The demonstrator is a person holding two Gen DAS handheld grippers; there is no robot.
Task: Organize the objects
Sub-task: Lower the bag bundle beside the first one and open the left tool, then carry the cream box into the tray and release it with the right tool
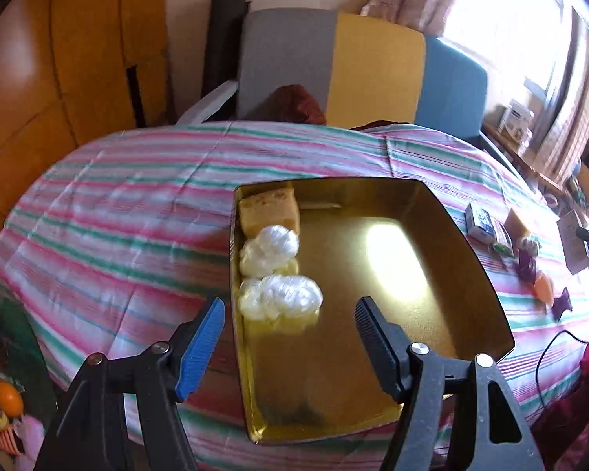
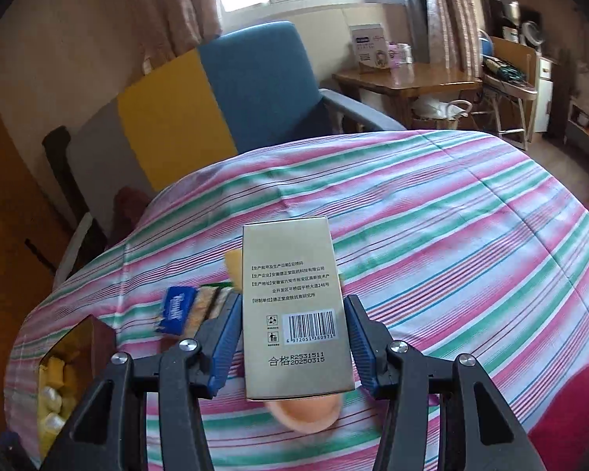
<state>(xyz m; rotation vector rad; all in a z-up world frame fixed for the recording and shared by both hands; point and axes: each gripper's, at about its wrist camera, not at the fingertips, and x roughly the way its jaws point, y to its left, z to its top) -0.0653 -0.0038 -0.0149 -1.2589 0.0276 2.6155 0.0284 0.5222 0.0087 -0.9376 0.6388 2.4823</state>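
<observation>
Mid-transfer: my right gripper (image 2: 294, 337) is clamped on the gold carton (image 2: 294, 314), held above the striped bench (image 2: 451, 235). Left gripper (image 1: 290, 337) hangs wide open and empty over the gold tray (image 1: 432, 274). Next: carry the carton left into the tray's free half, probably beside the sponge (image 1: 271, 212).

Both the left gripper (image 1: 290, 318) and the right gripper (image 2: 294, 333) have black plastic arms, silver round screws, and blue ribbed finger pads (image 1: 202, 347).
</observation>
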